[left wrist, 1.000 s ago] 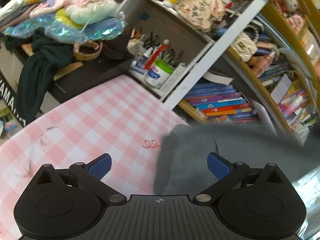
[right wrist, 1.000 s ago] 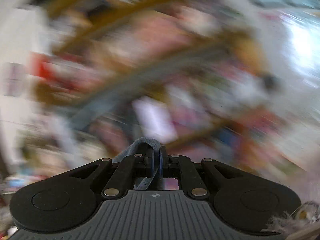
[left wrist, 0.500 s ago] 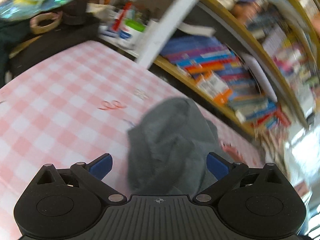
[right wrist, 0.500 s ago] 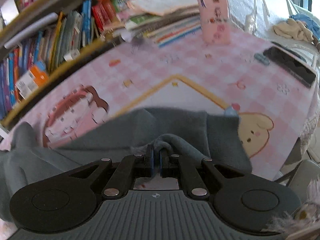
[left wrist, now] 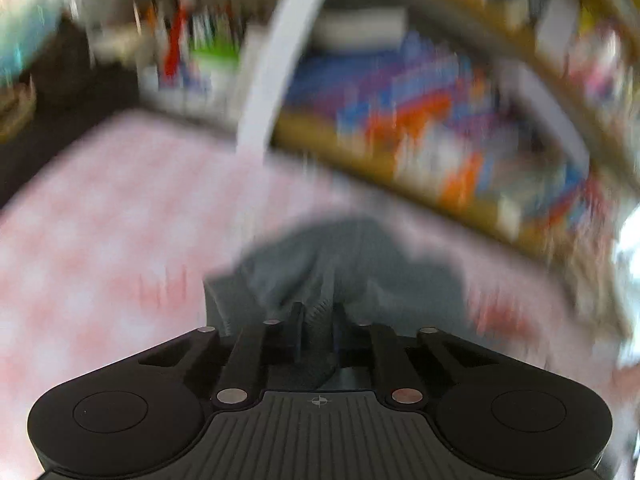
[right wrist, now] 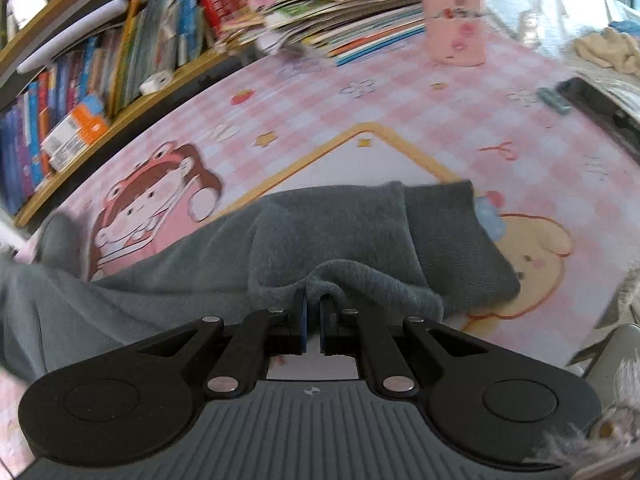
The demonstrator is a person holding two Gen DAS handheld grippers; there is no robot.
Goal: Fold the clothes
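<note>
Across the pink-checked bench (right wrist: 460,92), both grippers' fingers pinch the grey garment (right wrist: 340,232), half-spread; folding barely begun.

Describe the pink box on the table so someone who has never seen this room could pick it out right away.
Start at the pink checked tablecloth and look to its far edge, by the messy stack of books. The pink box stands upright just right of that stack. It is the only tall standing thing on the cloth, pale pink with small cartoon prints, while the grey garment and the books lie flat.
</note>
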